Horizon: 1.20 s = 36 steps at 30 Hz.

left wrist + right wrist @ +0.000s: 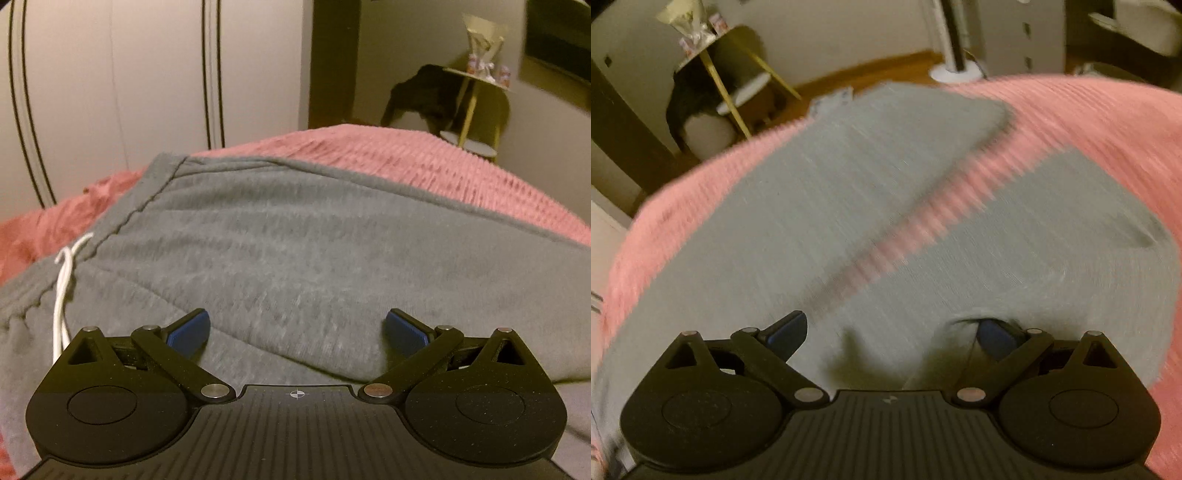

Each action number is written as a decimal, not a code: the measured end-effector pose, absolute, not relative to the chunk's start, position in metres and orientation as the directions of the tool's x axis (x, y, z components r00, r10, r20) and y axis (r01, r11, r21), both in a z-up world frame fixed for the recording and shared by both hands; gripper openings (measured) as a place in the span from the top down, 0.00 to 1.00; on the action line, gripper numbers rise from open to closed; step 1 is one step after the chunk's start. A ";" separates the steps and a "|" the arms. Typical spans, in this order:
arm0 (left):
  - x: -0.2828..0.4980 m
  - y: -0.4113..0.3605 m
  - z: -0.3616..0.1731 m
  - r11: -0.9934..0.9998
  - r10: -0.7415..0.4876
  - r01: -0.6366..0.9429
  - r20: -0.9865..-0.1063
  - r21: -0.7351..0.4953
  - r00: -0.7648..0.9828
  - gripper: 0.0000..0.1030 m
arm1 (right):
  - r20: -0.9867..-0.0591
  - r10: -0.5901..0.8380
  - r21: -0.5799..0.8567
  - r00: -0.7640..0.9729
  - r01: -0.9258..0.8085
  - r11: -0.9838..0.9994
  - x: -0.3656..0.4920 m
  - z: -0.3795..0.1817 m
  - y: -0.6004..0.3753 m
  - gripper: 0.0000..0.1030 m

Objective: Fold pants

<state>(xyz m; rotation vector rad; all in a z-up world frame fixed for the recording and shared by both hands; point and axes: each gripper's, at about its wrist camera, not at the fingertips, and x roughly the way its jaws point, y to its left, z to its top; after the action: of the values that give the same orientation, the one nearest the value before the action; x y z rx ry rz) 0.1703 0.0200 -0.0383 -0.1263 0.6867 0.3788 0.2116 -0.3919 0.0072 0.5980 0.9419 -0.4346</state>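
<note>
Grey sweatpants [295, 240] lie spread on a pink ribbed bedspread [443, 166]. In the left wrist view the waistband [147, 206] runs at the left with a white drawstring [62, 288]. My left gripper [297, 330] is open, just above the hip area of the pants, with nothing between its blue pads [188, 332]. In the right wrist view the two legs [831, 192] spread apart in a V with pink bedspread [923, 221] between them. My right gripper [890, 332] is open over the near leg; its right pad [991, 334] presses into a fabric crease.
A small round side table [476, 77] with items on it and dark clothing [424, 96] stand beyond the bed. A white wardrobe [110, 92] is at the left. A lamp base [955, 72] stands on the wooden floor beyond the bed.
</note>
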 end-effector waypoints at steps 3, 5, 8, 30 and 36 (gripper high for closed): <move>0.172 0.016 -0.048 0.926 0.312 -0.376 -0.625 0.032 0.716 0.00 | -0.853 -0.110 0.261 0.511 0.598 0.758 0.275 0.018 -0.389 0.11; 0.170 0.012 -0.056 0.926 0.329 -0.375 -0.575 0.041 0.749 0.00 | -0.849 -0.194 0.200 0.492 0.638 0.744 0.290 0.030 -0.390 0.11; 0.178 0.016 -0.063 0.920 0.323 -0.393 -0.599 0.015 0.733 0.00 | -0.820 -0.255 0.167 0.513 0.640 0.750 0.281 0.036 -0.395 0.07; 0.147 0.026 -0.049 0.934 0.150 -0.321 -0.644 -0.156 0.750 0.00 | -0.675 -0.136 0.684 0.725 0.684 0.255 0.045 -0.072 -0.470 0.28; 0.122 0.022 -0.041 0.926 0.115 -0.318 -0.652 -0.203 0.750 0.00 | -0.669 0.009 0.711 0.743 0.636 0.301 0.068 -0.074 -0.491 0.51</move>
<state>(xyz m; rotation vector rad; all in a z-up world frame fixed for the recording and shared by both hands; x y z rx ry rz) 0.1222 0.0221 -0.0412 -0.3135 0.6854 0.2409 0.0678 -0.4907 -0.0742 1.2084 0.6366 -0.4554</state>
